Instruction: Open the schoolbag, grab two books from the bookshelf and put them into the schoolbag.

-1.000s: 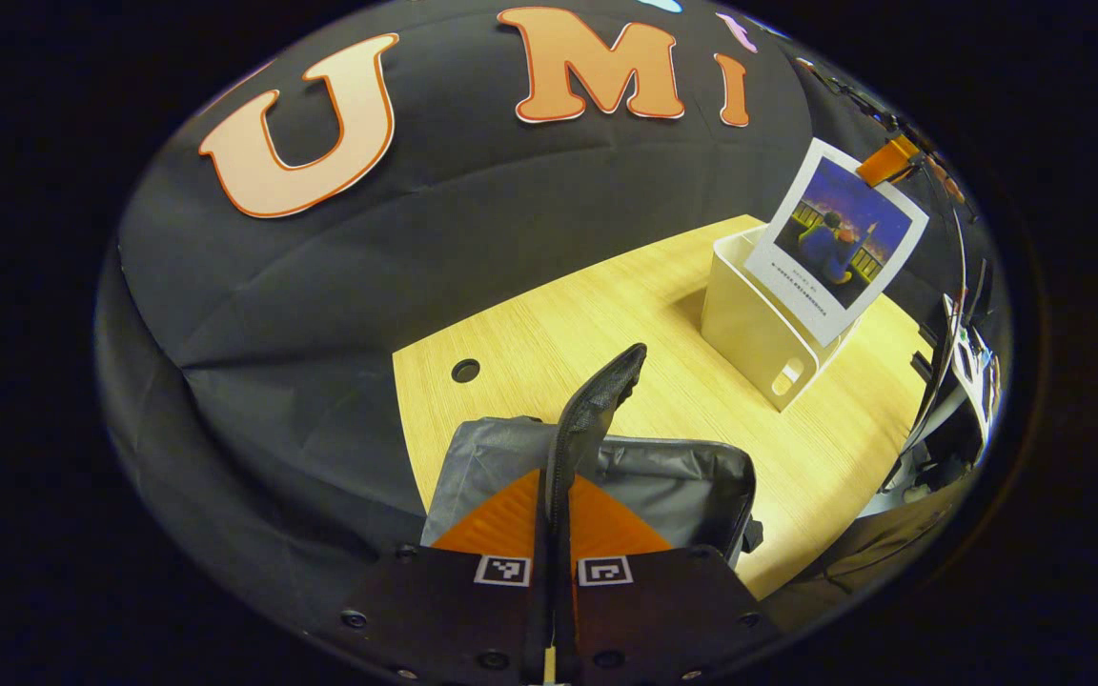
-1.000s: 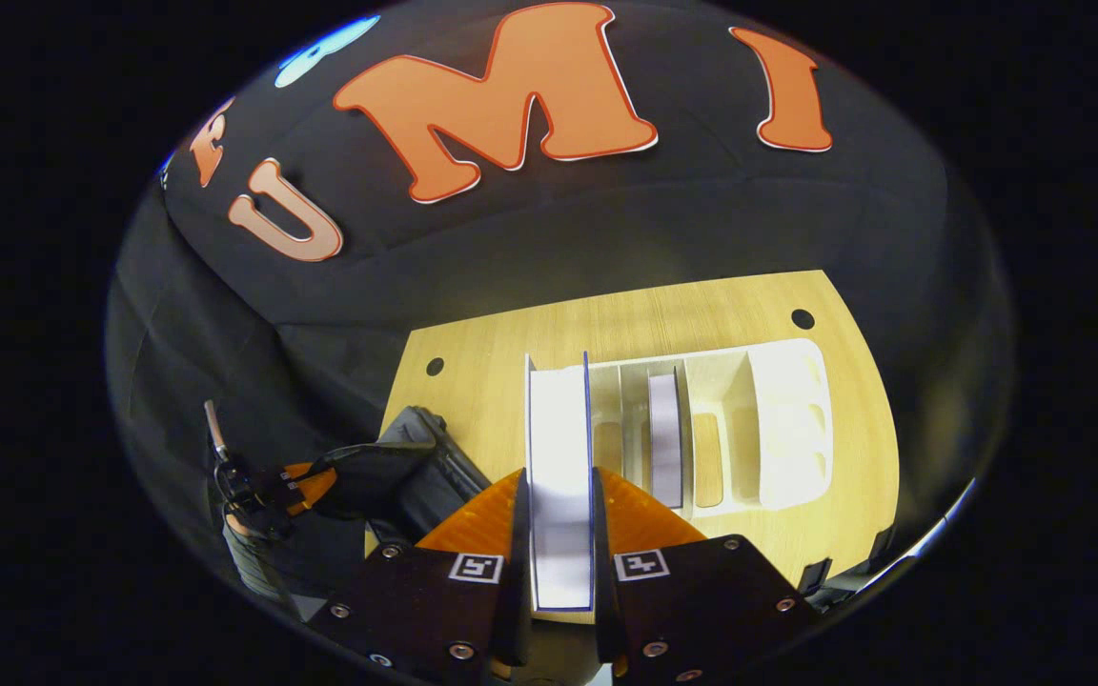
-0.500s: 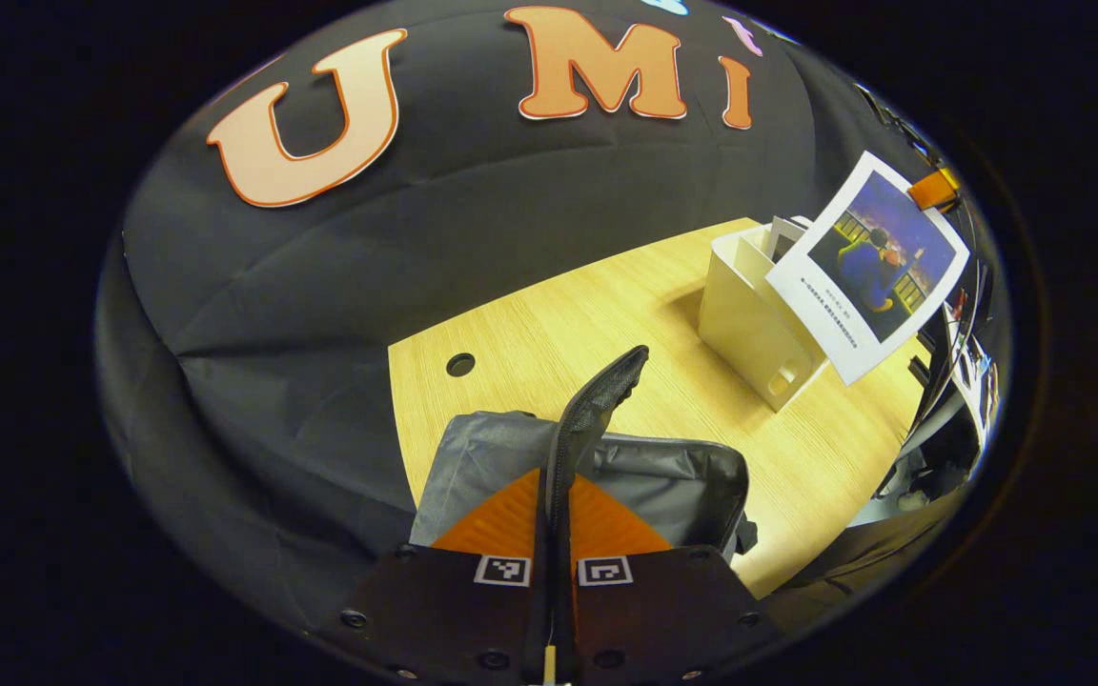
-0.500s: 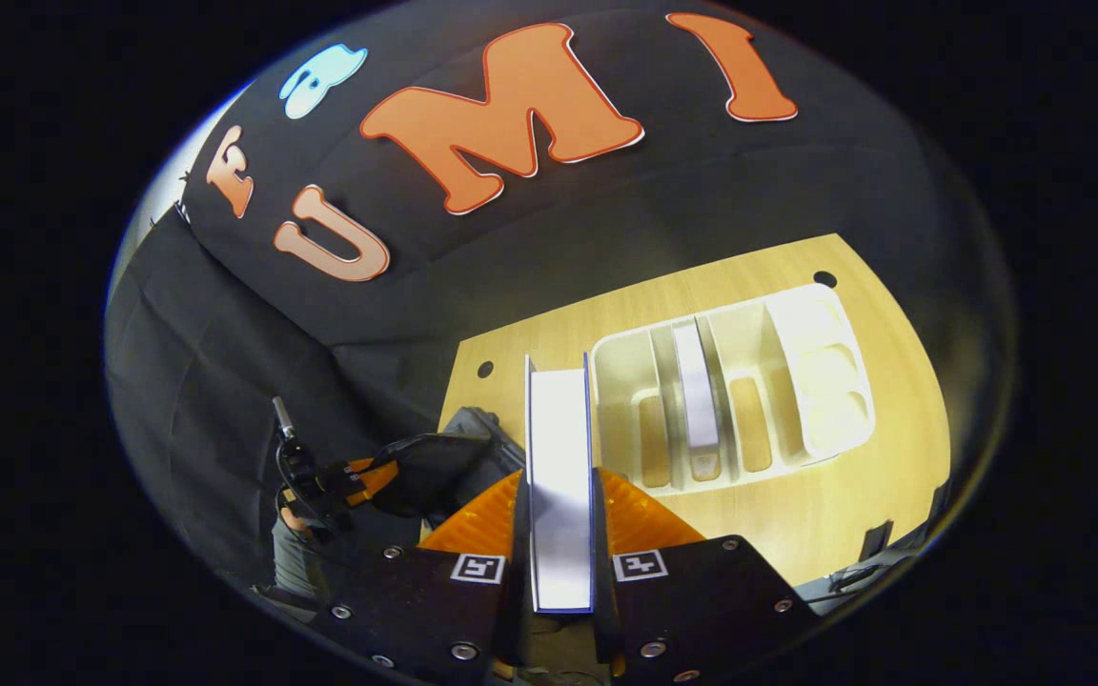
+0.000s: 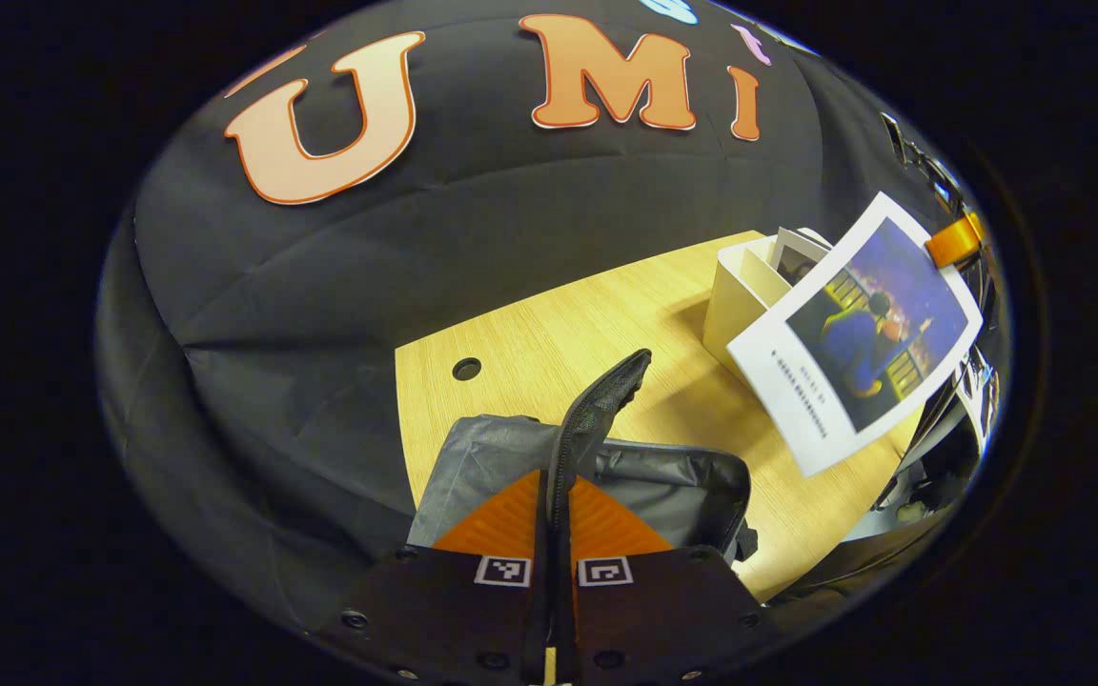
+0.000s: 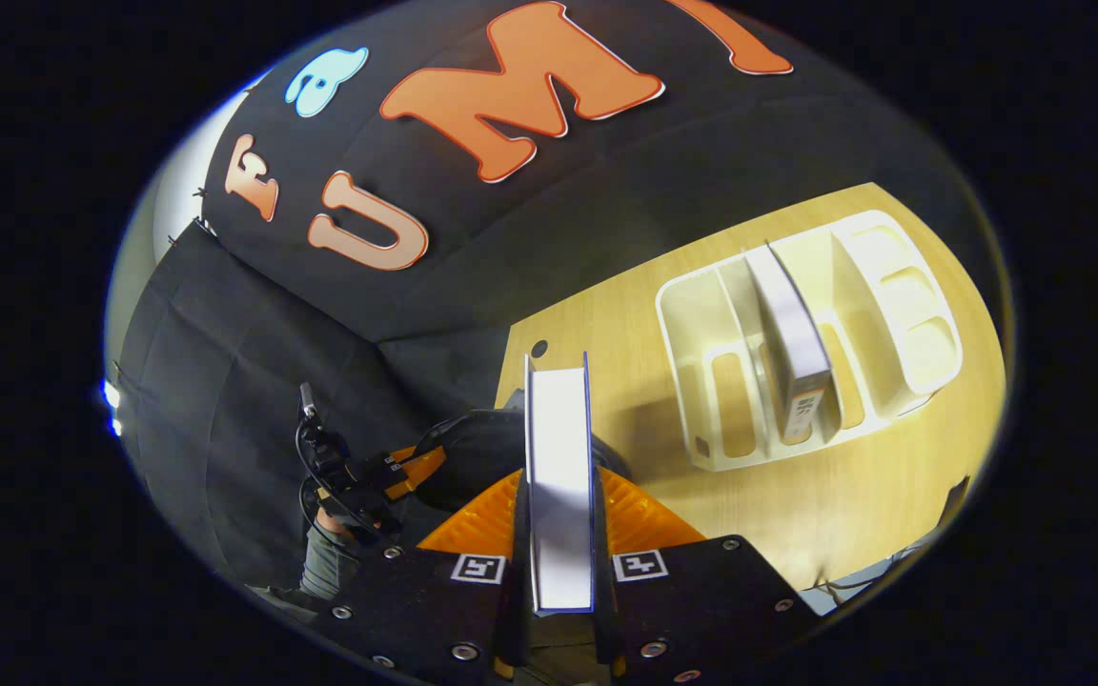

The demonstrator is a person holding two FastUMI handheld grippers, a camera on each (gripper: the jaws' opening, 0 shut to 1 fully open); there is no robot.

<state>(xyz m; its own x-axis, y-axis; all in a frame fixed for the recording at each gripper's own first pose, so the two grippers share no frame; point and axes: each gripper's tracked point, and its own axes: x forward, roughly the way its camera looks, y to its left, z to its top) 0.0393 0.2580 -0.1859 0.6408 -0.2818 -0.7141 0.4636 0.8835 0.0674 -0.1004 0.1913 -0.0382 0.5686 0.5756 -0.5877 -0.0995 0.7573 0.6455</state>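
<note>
The left tongs point(image 5: 554, 519) were clenched on the black zippered flap point(image 5: 597, 410) of the grey fabric schoolbag point(image 5: 663, 481), holding it upright over the bag's open mouth on the pale wooden tabletop point(image 5: 549, 329). The right tongs point(image 6: 559, 519) gripped a thin white-paged book with a blue cover point(image 6: 559, 467) edge-on between both fingers, up in the air, with the schoolbag just ahead and left of them. The cream plastic bookshelf point(image 6: 892, 314), ahead and right of those tongs, held another book point(image 6: 792, 338) in a middle slot.
</note>
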